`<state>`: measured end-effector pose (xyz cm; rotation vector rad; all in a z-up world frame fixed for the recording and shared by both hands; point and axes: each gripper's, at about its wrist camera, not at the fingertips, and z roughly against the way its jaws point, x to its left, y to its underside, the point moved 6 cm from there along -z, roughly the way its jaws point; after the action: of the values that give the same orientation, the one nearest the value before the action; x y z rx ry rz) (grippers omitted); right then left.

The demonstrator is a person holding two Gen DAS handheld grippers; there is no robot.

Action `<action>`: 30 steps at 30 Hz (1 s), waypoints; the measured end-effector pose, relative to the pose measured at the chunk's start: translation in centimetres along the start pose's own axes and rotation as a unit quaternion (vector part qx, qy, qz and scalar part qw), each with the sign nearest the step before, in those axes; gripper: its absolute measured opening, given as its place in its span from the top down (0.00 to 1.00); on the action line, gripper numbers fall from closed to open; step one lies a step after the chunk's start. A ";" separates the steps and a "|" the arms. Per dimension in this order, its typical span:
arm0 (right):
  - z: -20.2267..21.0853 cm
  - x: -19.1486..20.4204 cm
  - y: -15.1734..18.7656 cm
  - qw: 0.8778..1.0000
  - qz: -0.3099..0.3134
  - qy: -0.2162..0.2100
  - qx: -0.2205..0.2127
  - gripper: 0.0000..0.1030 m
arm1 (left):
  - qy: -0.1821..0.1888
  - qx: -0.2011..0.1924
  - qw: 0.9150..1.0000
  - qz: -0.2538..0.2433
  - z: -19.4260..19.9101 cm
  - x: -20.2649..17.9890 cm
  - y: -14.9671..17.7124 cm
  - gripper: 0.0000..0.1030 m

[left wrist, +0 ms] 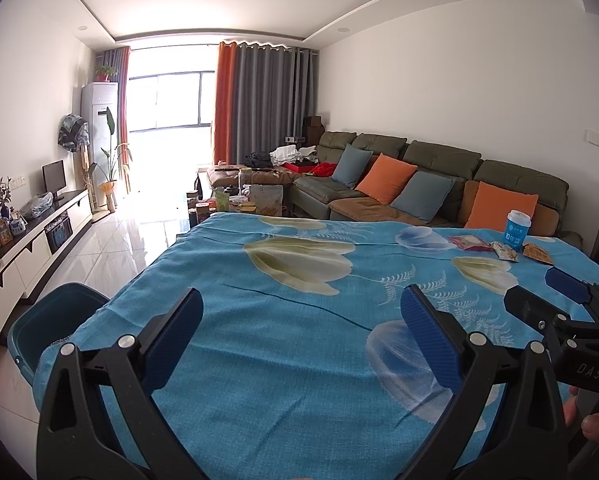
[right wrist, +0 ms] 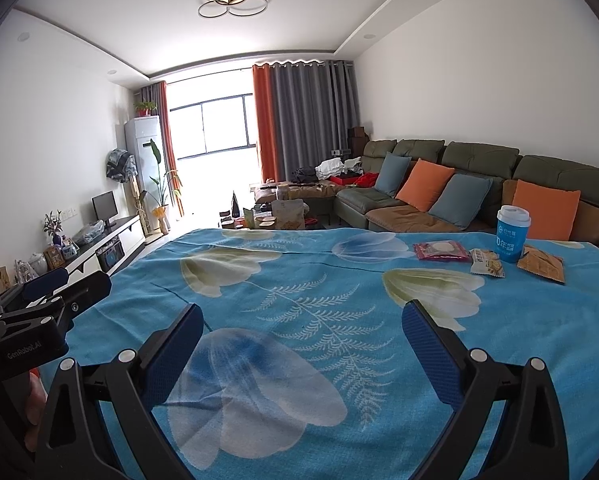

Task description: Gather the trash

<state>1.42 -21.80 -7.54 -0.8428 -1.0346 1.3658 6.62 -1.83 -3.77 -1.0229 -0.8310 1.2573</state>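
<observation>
right wrist view: the right claw hangs wide apart, holding nothing, over the floral-clothed surface. at the far right stand a blue cup, a pink wrapper, a white snack wrapper and an orange packet. the left claw gapes wide too, near a teal bin on the left.

Daylight floods through the far window, overexposed to white and glaring off the glossy floor tiles. Fisheye distortion bows walls and ceiling; corners vignette black. Focus is sharp throughout, shadows soft.
</observation>
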 end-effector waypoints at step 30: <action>0.1 0.1 -0.1 1.000 0.001 0.000 -0.001 0.07 | -0.005 0.001 1.000 0.001 -0.1 0.0 0.4 0.05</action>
<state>1.36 -21.72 -7.46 -0.8455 -1.0357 1.3657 6.60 -1.83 -4.22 -1.0177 -0.8364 1.2657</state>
